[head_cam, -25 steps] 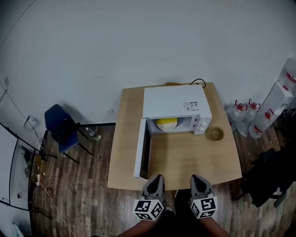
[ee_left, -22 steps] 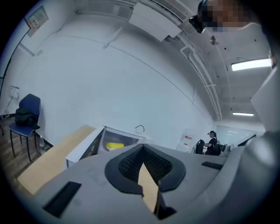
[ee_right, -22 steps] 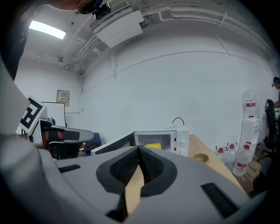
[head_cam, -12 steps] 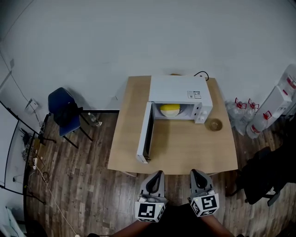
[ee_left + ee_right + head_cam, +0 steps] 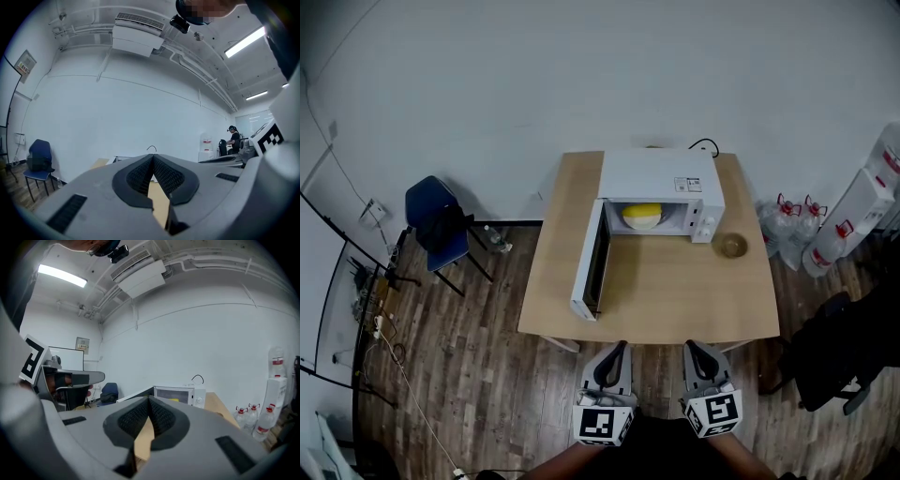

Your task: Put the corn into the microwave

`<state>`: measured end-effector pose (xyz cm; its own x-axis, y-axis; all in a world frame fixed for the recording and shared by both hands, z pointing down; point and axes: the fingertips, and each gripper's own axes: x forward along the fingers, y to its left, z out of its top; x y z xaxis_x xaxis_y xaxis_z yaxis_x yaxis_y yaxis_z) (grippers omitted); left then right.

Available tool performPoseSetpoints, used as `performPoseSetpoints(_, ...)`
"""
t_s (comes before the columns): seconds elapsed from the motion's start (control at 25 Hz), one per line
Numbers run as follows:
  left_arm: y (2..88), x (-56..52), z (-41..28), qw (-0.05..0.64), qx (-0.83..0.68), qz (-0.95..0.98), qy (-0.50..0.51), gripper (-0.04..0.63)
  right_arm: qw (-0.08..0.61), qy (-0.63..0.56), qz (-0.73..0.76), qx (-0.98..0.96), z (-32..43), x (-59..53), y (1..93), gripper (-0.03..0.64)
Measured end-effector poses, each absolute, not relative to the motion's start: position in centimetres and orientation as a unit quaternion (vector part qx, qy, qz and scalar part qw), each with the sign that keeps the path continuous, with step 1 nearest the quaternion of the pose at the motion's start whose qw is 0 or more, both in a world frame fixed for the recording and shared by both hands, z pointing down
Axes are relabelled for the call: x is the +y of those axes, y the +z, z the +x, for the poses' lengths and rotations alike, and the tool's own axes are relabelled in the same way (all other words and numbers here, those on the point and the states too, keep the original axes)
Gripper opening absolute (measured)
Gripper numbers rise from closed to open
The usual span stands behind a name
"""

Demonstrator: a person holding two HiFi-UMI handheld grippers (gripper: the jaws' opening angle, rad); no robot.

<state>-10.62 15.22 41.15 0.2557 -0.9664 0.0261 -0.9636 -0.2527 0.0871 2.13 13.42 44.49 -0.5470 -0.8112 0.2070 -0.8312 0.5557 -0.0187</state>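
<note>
evidently the corn already sits inside the microwave, only its door left open, with left gripper and right gripper both closed and empty.

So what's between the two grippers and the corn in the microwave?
Just bare tabletop, seen in the head view; the corn sits inside the open microwave.
</note>
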Motion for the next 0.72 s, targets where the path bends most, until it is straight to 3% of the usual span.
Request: performPoseSetpoints(0.72,42.4,15.9,-6.8,0.059,-0.606,0.794,0.004,0.014,0.092,0.061,0.473,-0.874,5.5,14.5,44.1,0.057)
